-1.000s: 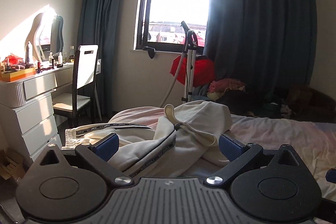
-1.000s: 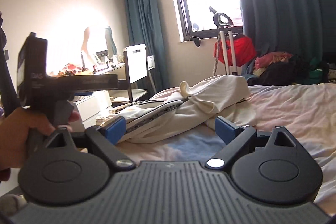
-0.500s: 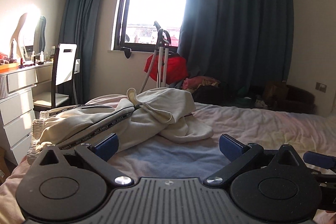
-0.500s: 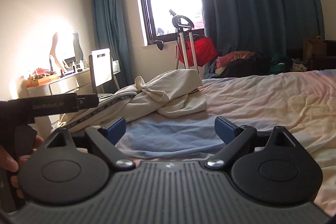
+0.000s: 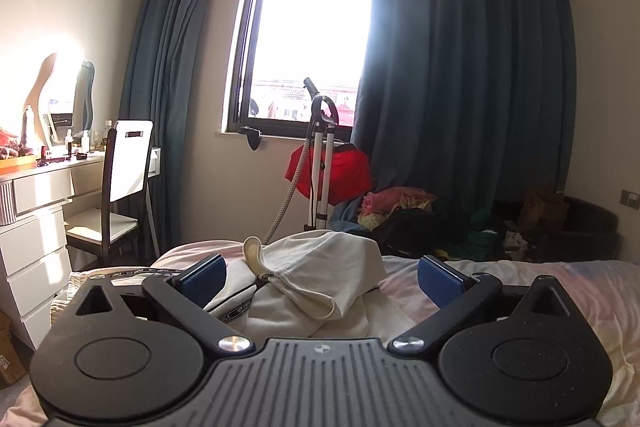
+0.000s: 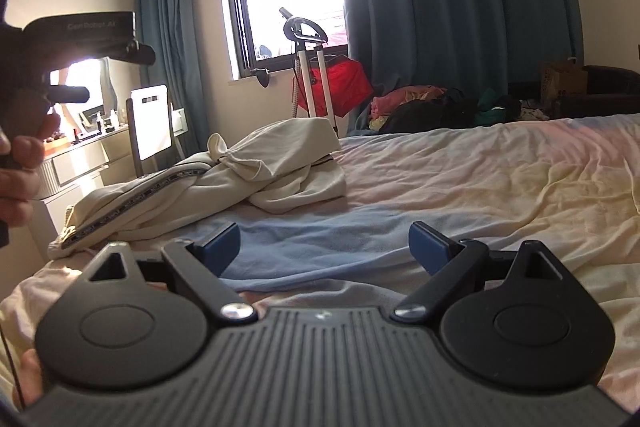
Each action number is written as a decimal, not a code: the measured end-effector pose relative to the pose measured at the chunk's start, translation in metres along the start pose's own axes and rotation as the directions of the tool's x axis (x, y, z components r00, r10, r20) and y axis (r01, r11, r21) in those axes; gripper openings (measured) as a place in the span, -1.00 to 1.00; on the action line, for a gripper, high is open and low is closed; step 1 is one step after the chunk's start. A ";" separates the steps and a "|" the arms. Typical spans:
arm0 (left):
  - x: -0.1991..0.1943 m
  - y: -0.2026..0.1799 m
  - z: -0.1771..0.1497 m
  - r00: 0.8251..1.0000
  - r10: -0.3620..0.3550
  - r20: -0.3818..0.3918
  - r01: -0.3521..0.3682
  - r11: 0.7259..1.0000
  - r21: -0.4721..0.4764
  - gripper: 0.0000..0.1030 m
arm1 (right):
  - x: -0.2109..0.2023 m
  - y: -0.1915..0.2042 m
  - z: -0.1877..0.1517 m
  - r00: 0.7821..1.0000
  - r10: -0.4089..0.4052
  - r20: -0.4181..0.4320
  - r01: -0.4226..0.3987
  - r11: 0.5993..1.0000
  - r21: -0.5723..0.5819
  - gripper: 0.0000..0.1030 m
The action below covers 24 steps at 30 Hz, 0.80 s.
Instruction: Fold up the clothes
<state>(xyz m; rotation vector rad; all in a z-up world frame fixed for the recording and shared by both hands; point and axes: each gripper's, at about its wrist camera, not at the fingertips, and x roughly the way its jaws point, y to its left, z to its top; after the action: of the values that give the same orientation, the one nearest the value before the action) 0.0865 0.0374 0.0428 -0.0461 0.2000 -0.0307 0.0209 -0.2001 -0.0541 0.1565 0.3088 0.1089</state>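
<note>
Jaws on both tools stand spread wide with nothing between them; the left gripper [image 5: 320, 277] hovers close in front of the cream garment [image 5: 320, 279], while the right gripper [image 6: 326, 243] sits low over the bed [image 6: 480, 171], aimed across a pale blue patch of sheet with the garment well apart to its far left; the garment [image 6: 208, 183] lies in a rumpled heap near the left edge of the bed, a dark printed stripe running along one long section, a knotted or bunched part rising in the middle and loose cloth spilling to the right; no flat panel, no straight crease and no stacked fold shows, so the folding looks not yet begun; by my judgement everything is left: taking hold of the cloth, spreading it flat on the bed, then folding it over; the person's left hand [image 6: 18, 163] grips its tool's handle at the left edge of the right view.
</note>
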 end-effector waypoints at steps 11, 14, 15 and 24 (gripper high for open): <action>0.040 0.071 -0.027 0.994 0.077 -0.079 -0.084 0.992 -0.091 0.99 | 0.173 0.057 0.055 0.984 0.105 -0.144 -0.123 0.984 -0.127 0.79; 0.058 0.094 -0.048 0.982 0.108 -0.157 -0.134 0.978 -0.160 0.99 | 0.253 0.098 0.081 0.974 0.157 -0.161 -0.177 0.977 -0.115 0.79; 0.064 0.100 -0.053 0.977 0.114 -0.178 -0.147 0.972 -0.184 0.99 | 0.281 0.113 0.089 0.970 0.172 -0.171 -0.191 0.976 -0.105 0.79; 0.098 0.121 -0.077 0.945 0.237 -0.224 -0.286 0.933 -0.218 0.99 | 0.458 0.199 0.110 0.967 0.149 -0.208 -0.163 0.985 -0.055 0.62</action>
<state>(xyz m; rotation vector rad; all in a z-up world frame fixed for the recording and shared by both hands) 0.1702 0.1511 -0.0583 -0.2666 0.4039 0.2597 0.4719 0.0400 -0.0516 0.0986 0.4962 0.2930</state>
